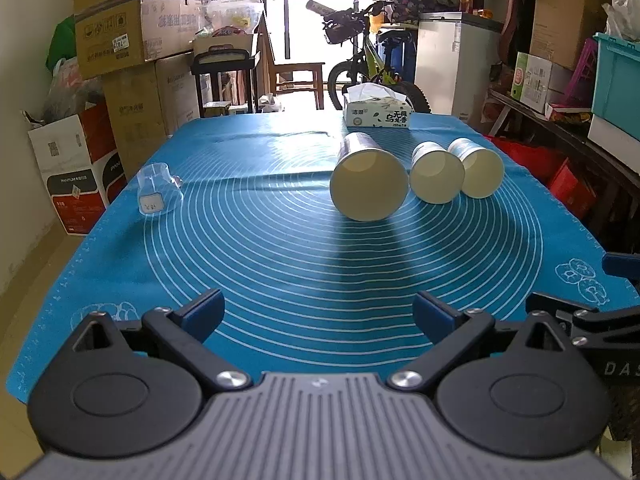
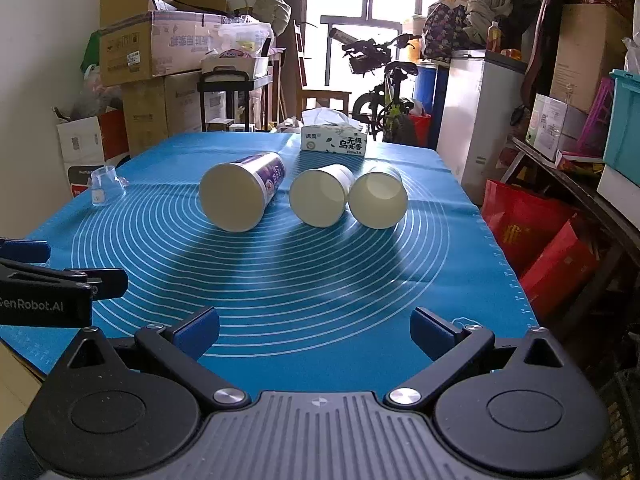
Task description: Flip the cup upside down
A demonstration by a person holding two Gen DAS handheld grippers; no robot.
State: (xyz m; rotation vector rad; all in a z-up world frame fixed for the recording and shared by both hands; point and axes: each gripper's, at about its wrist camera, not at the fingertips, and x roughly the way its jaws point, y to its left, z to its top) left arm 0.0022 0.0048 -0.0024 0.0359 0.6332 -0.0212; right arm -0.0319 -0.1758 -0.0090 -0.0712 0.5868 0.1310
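Three paper cups lie on their sides mid-mat, mouths toward us: the tall cup (image 1: pixel 368 178), the middle cup (image 1: pixel 437 174) and the right cup (image 1: pixel 478 169), those two touching. Both the left gripper (image 1: pixel 318 312) and right gripper (image 2: pixel 314 326) hang well short, jaws spread wide, holding nothing. Best play, I'd say: pick one cup, come in across its body, squeeze gently so the paper doesn't crush, then set it down on its rim on the blue mat (image 1: pixel 280 264).

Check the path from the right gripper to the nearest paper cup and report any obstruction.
Nothing visible blocks it. Only bare blue mat lies between the open right gripper and the three paper cups on their sides; the rightmost cup is reachable straight ahead.
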